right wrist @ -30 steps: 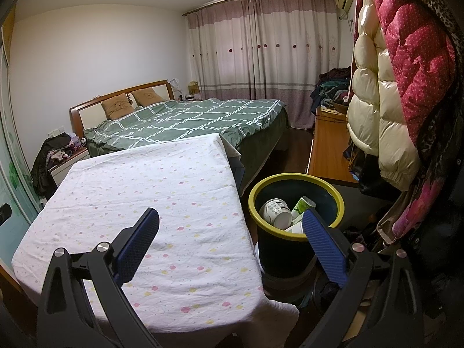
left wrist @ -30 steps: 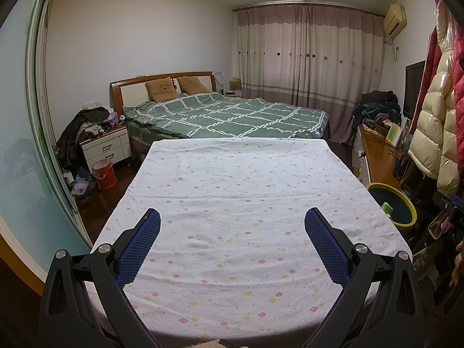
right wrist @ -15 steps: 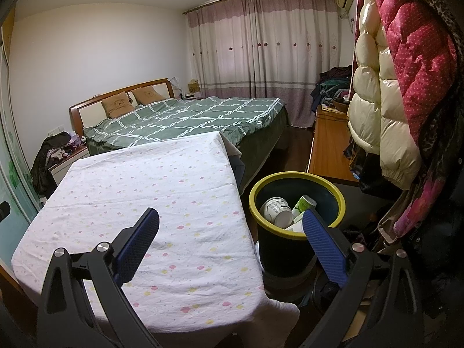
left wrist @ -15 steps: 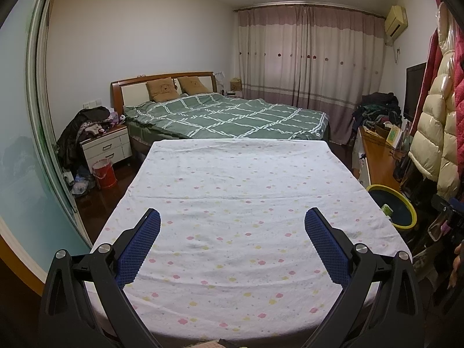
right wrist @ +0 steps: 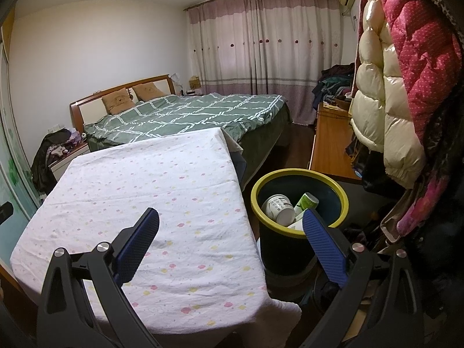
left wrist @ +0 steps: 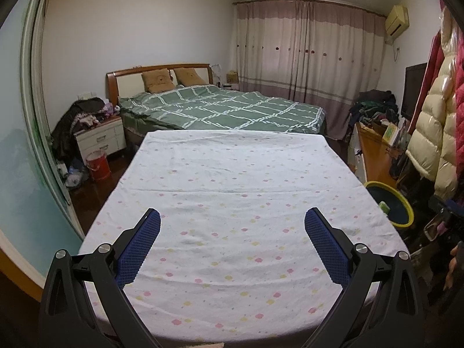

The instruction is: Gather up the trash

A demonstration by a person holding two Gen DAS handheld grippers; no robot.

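Yellow-rimmed and dark-walled, the trash bin (right wrist: 298, 200) stands on the floor just beside the table's right edge, at centre right of the right wrist view. The collected trash lies inside it: a white paper cup (right wrist: 278, 208) on its side, a green-and-white carton (right wrist: 306, 203) leaning against it, and a paler piece below, partly hidden by a blue pad.

Judging from this, the main risk is a careless swing. The right gripper (right wrist: 230, 233) hangs close above the bin's rim, and a downward or sideways move could clip the rim and tip the bin, spilling what is in it. Its near pad could also snag the draped corner of the flowered tablecloth (right wrist: 162, 203) and drag it off.

Both grippers have their jaws spread wide and hold nothing. The left gripper (left wrist: 232, 233) hovers over the middle of the cloth without touching it, and no trash shows on that surface. The bin appears at that view's right edge (left wrist: 401, 203).
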